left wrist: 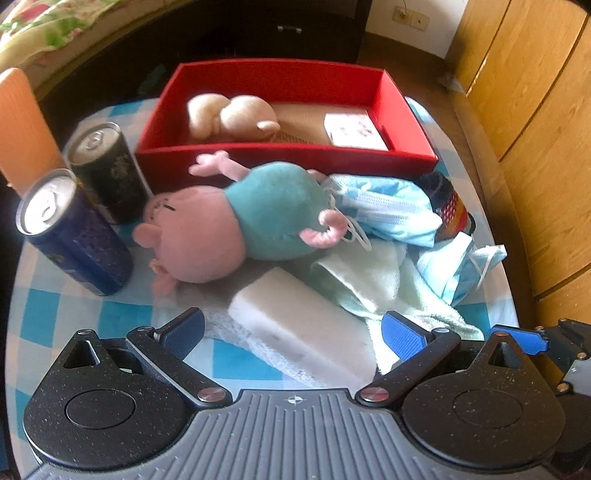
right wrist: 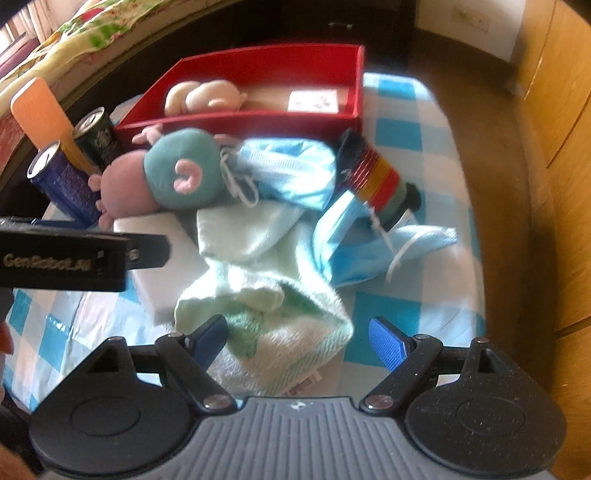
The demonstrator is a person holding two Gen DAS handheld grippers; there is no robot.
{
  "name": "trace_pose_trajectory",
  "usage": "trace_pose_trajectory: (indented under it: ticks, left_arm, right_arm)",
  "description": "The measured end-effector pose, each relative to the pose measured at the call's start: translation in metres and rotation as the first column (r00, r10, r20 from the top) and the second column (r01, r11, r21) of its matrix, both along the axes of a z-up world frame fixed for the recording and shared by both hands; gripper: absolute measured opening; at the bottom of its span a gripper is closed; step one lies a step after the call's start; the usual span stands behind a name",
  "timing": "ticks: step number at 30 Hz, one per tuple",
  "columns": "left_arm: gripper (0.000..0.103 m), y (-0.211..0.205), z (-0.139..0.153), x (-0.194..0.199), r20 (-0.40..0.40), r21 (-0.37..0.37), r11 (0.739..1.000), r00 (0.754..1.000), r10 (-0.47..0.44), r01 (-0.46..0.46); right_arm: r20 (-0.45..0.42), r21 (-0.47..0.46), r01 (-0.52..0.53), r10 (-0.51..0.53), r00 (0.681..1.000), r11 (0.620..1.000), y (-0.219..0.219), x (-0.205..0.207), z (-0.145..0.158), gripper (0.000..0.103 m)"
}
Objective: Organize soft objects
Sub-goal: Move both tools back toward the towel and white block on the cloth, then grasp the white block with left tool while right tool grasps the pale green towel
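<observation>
A pink plush toy in a teal dress (left wrist: 236,225) (right wrist: 166,177) lies on the checked table in front of a red box (left wrist: 280,158) (right wrist: 258,120). The box holds a cream plush (left wrist: 229,118) (right wrist: 203,98) and a white card (left wrist: 354,131). Blue face masks (left wrist: 384,206) (right wrist: 288,173), a pale green towel (left wrist: 373,280) (right wrist: 273,306) and a white sponge block (left wrist: 299,325) (right wrist: 162,266) lie nearer. My left gripper (left wrist: 295,332) stands open over the sponge. My right gripper (right wrist: 295,341) stands open with the towel between its fingers, not pressed.
Two drink cans (left wrist: 74,229) (left wrist: 107,170) stand at the left beside an orange board (left wrist: 22,125). A striped can (right wrist: 376,177) lies on its side among the masks. Wooden furniture (left wrist: 535,110) runs along the right; a flowered bedspread (left wrist: 48,22) lies at far left.
</observation>
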State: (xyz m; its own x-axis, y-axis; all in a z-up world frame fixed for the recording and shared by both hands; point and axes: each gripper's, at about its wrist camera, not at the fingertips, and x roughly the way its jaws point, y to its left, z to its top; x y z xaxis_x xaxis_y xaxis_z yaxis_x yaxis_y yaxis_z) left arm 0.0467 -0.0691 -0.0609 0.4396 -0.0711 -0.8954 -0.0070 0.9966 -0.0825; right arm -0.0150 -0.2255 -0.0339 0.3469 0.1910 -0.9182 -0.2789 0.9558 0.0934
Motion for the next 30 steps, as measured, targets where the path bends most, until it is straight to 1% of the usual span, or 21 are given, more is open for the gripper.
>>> trace_pose_trajectory:
  ticks: [2,5,8,11,14,17,18,19,20,21,22,23,25,26,27,30]
  left_arm:
    - [0.097,-0.002,-0.006,0.003,-0.022,-0.011,1.0,1.0,-0.005,0.005]
    - [0.097,-0.001,-0.014,0.006,-0.053,-0.036,0.999,0.999,-0.001,-0.001]
    - [0.095,0.003,-0.022,0.01,-0.077,-0.055,0.998,0.997,0.018,-0.022]
    - [0.092,0.004,-0.023,0.013,-0.087,-0.079,0.996,0.996,0.021,-0.028]
    - [0.086,0.002,-0.019,0.012,-0.078,-0.096,0.995,0.997,0.012,-0.019]
    - [0.079,-0.004,-0.021,0.014,-0.098,-0.124,0.992,0.995,-0.014,0.001]
    - [0.073,-0.005,-0.023,0.015,-0.109,-0.139,0.99,0.994,-0.014,-0.001]
    - [0.065,-0.006,-0.025,0.015,-0.115,-0.153,0.988,0.993,-0.015,-0.003]
    - [0.061,-0.006,-0.026,0.015,-0.116,-0.159,0.987,0.993,-0.016,-0.002]
    - [0.054,-0.007,-0.025,0.014,-0.112,-0.161,0.987,0.994,-0.018,-0.001]
    - [0.051,-0.007,-0.024,0.014,-0.103,-0.163,0.987,0.994,-0.022,0.005]
    - [0.05,-0.008,-0.023,0.014,-0.097,-0.162,0.987,0.995,-0.026,0.01]
    - [0.039,-0.01,-0.025,0.015,-0.1,-0.161,0.987,0.995,-0.025,0.008]
    - [0.038,-0.01,-0.027,0.015,-0.104,-0.161,0.987,0.994,-0.022,0.005]
    - [0.036,-0.01,-0.028,0.016,-0.108,-0.162,0.987,0.994,-0.021,0.004]
    - [0.035,-0.01,-0.028,0.016,-0.103,-0.164,0.986,0.994,-0.021,0.004]
  right_arm:
    - [-0.016,-0.001,-0.009,0.009,1.0,1.0,0.002,0.001,-0.006,0.063]
    - [-0.045,0.023,-0.002,0.003,0.999,1.0,0.001,0.005,-0.011,0.063]
    - [-0.046,0.025,-0.004,0.005,0.999,1.0,0.001,0.005,-0.011,0.064]
    - [-0.051,0.021,-0.018,0.019,0.998,1.0,0.002,0.006,-0.013,0.065]
    - [-0.053,0.025,-0.02,0.021,0.998,0.999,0.001,0.006,-0.013,0.065]
    - [-0.048,0.022,-0.026,0.027,0.998,0.999,0.0,0.005,-0.012,0.065]
    - [-0.052,0.025,-0.026,0.027,0.998,0.999,0.0,0.006,-0.013,0.065]
    - [-0.057,0.031,-0.024,0.025,0.998,0.999,-0.001,0.006,-0.013,0.063]
    - [-0.062,0.04,-0.023,0.026,0.998,0.999,-0.002,0.006,-0.013,0.062]
    - [-0.066,0.051,-0.022,0.025,0.997,0.998,-0.003,0.005,-0.012,0.058]
    - [-0.069,0.059,-0.019,0.023,0.997,0.998,-0.004,0.005,-0.011,0.052]
    - [-0.069,0.068,-0.016,0.021,0.997,0.998,-0.006,0.005,-0.011,0.049]
    - [-0.073,0.084,-0.008,0.014,0.997,0.996,-0.008,0.006,-0.01,0.04]
    - [-0.077,0.093,-0.001,0.008,0.997,0.996,-0.01,0.006,-0.009,0.037]
    - [-0.085,0.11,0.004,0.005,0.996,0.994,-0.011,0.007,-0.009,0.031]
    - [-0.101,0.139,0.024,-0.009,0.995,0.99,-0.015,0.007,-0.009,0.03]
